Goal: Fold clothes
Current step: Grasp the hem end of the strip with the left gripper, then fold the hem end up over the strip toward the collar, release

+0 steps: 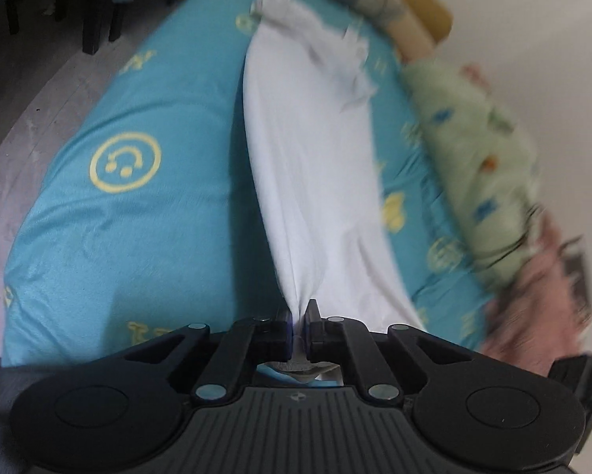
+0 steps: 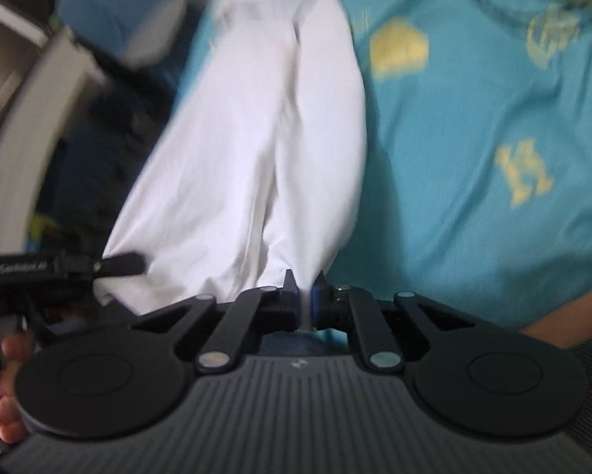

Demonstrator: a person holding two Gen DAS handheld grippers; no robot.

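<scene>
Garment [image 1: 307, 150] pinched between both grippers' jaws.

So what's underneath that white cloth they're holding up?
Beneath the white cloth lies a turquoise bedspread with yellow prints. Both the left gripper and the right gripper pinch the cloth's near edge. Whatever sits directly behind the fabric is covered.

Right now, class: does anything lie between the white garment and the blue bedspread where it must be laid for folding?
Nothing visible does. Both the left gripper and the right gripper already pinch the white garment, and the blue bedspread beside it shows bare.
</scene>
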